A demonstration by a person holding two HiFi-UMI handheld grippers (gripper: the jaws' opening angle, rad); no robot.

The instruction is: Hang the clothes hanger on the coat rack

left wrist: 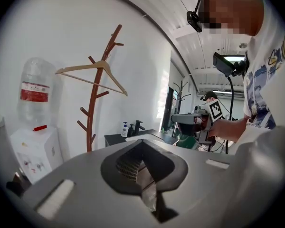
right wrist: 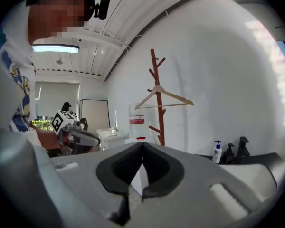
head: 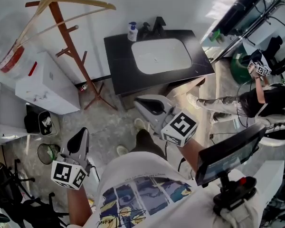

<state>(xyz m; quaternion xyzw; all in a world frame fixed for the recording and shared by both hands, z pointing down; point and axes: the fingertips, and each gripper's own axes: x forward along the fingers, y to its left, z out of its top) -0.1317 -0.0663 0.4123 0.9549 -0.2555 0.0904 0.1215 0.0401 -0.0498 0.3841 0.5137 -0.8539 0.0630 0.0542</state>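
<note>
A wooden clothes hanger (head: 76, 1) hangs by its hook near the top of the brown branch-shaped coat rack (head: 71, 46) at the back left. It also shows as the hanger (left wrist: 92, 72) on the rack (left wrist: 92, 108) and, further off, as the hanger (right wrist: 164, 96) on the rack (right wrist: 157, 113). My left gripper (head: 80, 134) is held low by my body, shut and empty; its tips meet in its own view (left wrist: 142, 144). My right gripper (head: 140, 101) points toward the sink, shut with nothing in it (right wrist: 142, 146). Both are well short of the rack.
A black counter (head: 118, 70) with a white basin and a soap bottle (head: 132, 31) stands to the right of the rack. A white water dispenser (head: 45, 84) with its bottle (head: 9, 46) stands at the left. Another person (head: 266, 94) sits at right; a screen (head: 228, 151) on a stand is close by.
</note>
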